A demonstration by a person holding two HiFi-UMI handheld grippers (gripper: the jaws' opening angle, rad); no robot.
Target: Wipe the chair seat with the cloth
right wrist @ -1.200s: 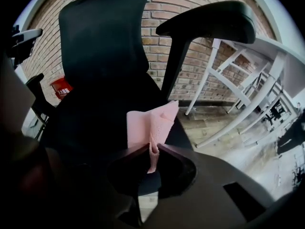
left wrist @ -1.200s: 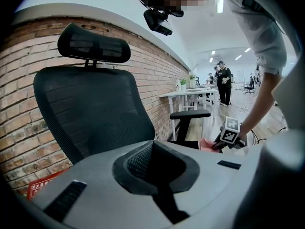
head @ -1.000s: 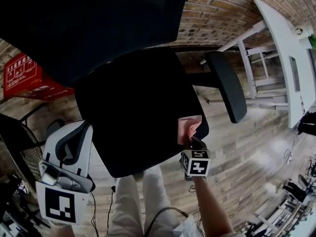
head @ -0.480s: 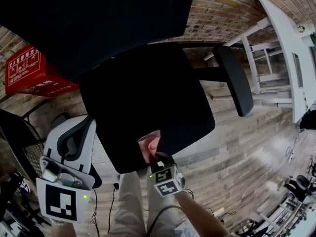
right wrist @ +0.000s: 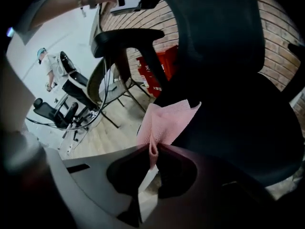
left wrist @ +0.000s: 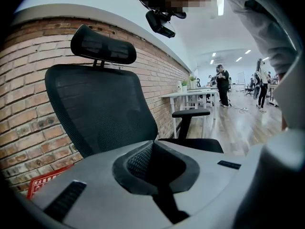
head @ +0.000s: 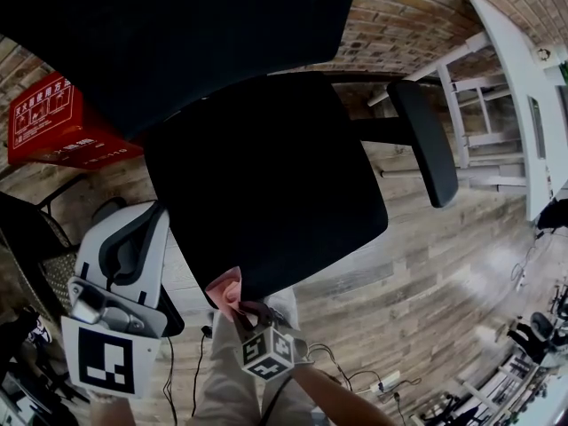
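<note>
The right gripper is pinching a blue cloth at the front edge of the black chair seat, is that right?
Not quite: the cloth is pink, not blue, as the right gripper view shows. The right gripper does pinch it at the black chair seat's front edge.

Right tongs (head: 238, 307) clamp the cloth (head: 224, 289); left tongs (head: 133, 238) closed, empty.

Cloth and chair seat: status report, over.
Right gripper shut on pink cloth, at chair seat near edge. Left gripper shut, empty, beside the seat. Nothing on seat.
</note>
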